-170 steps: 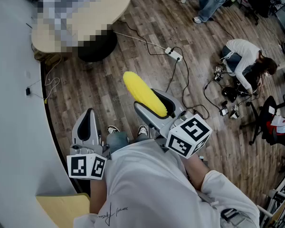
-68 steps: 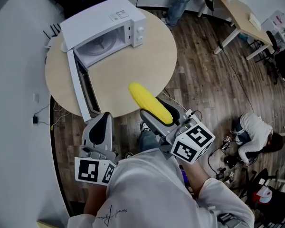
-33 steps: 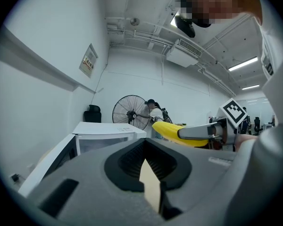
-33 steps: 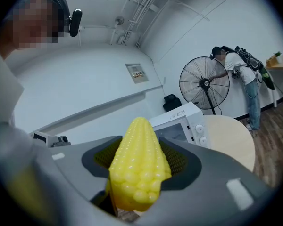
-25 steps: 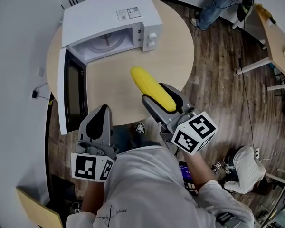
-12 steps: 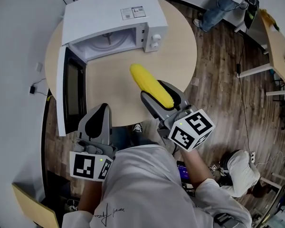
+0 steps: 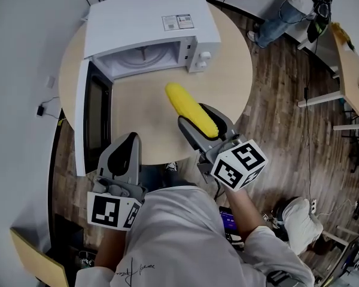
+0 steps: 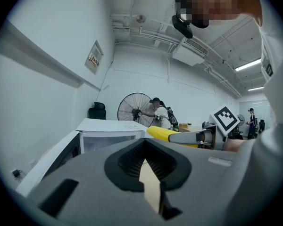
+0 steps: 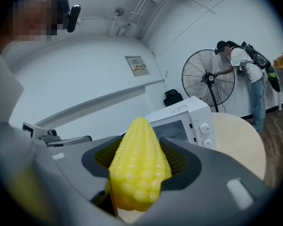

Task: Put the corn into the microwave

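Nearest, the left tool (image 7: pixel 128 143) has its jaws together, empty. The right tool (image 7: pixel 197 117) is clamped on the bumpy yellow corn cob (image 7: pixel 185 103), above the round pale wooden surface (image 7: pixel 230 79). Farther off, the white box microwave (image 7: pixel 149 23) has its door (image 7: pixel 91 121) swung left. The long cob could clip the opening's frame and twist loose.

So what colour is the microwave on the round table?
White. The microwave shows best in the head view.
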Demonstrator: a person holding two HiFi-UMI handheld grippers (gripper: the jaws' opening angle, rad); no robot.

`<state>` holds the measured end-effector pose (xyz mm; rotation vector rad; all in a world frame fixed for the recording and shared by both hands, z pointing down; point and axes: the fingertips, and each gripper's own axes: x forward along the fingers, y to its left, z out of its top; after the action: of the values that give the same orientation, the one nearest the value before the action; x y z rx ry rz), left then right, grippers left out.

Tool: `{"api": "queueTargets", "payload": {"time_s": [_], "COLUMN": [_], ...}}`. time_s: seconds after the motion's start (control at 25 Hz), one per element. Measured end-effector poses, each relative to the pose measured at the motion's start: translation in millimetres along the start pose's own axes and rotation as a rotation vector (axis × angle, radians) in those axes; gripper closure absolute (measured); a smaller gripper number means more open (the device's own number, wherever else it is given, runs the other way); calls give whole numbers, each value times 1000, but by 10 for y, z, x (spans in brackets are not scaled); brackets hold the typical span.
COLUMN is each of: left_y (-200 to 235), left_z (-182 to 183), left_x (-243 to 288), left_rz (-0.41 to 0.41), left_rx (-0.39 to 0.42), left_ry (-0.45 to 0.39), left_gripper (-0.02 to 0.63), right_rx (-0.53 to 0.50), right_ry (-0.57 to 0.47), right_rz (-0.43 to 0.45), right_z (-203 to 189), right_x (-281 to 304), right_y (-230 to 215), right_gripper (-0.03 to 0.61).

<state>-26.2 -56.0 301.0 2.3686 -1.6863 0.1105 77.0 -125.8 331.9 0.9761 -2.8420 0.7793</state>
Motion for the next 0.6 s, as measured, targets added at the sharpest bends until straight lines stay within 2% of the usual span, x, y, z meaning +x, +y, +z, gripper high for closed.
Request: {"api": "queueTargets", "payload": {"time_s": [0.6], "left_y": [161], "left_z": [-9], "left_x": [88], "left_rz": [-8], "left_rx": [-14], "left_ry": [15], "left_gripper": [623], "right_rx": [7], "right_ry": [31], "right_rz": [-9], "right_z": [-70], "right_x": [315], "right_y": [-109], "right_gripper": [316]}}
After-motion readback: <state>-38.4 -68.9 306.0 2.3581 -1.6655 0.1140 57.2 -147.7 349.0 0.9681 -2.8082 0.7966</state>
